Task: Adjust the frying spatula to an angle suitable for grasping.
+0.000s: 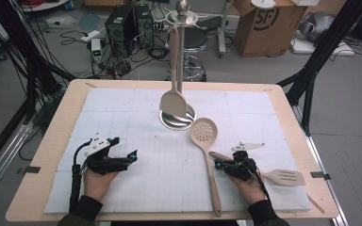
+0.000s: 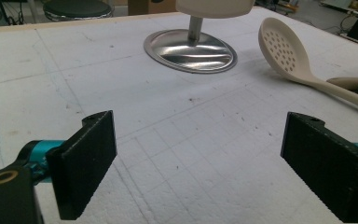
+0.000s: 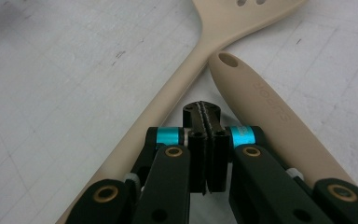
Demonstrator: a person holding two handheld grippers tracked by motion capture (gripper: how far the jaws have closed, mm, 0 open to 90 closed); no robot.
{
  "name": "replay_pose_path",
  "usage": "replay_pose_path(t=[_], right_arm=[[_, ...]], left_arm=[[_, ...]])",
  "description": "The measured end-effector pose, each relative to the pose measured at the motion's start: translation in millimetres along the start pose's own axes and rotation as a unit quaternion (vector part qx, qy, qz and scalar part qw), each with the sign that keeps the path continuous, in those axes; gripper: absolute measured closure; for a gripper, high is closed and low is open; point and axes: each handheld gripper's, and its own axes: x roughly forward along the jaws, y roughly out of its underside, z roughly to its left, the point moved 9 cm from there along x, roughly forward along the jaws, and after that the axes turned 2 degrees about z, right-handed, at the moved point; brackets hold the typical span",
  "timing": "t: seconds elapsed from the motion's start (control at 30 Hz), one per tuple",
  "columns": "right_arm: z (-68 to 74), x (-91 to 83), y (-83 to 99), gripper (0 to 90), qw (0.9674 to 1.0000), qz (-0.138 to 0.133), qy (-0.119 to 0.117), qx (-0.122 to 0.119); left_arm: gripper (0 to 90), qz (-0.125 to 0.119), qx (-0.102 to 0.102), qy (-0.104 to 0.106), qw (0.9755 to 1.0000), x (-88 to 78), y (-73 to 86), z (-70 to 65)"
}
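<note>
Jaws, right gripper [image 3: 207,116]: pressed together with nothing between them, poised above the gap where two handles meet.
Jaws, left gripper [image 2: 196,163]: wide apart, nothing between them, bare mat ahead.
Thing in hand: the slotted turner [image 1: 283,177], its blade at about 3 o'clock from the right gripper in the high view; its handle [image 3: 270,116], with the hanging hole, runs under the gripper and ends just beside the closed tips.
Skimmer spoon [image 1: 207,150]: lies flat, bowl toward 12 o'clock, handle toward 6 o'clock, crossing close by the turner's handle end; in the right gripper view the two handles look to be touching or nearly so.
Doing the step well: I judge the jaws must open first, then straddle the turner's handle a little back from the hole, away from the skimmer's shaft, so only one handle is pinched.
Risk: closing at the junction could catch both handles or nudge the skimmer.
Rack [image 1: 177,117]: metal base at 12 o'clock on the mat, a solid turner [image 1: 173,101] hanging from its top ring.
Left hand [image 1: 96,181]: parked at 9 o'clock, well apart from the utensils.
Table edge [image 1: 169,83]: beyond it, floor with cables, a stool and a carton.
</note>
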Motion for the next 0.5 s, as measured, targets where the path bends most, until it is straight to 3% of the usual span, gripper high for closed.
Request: replay_pose_path(t=[0.5], right_arm=[[-6.3, 4.2, -6.3, 90.0, 0.9997, -0.009, 0.018, 0.016]], left_arm=[[11.0, -0.002, 0.000, -0.001, 1.0000, -0.1, -0.2, -0.5]])
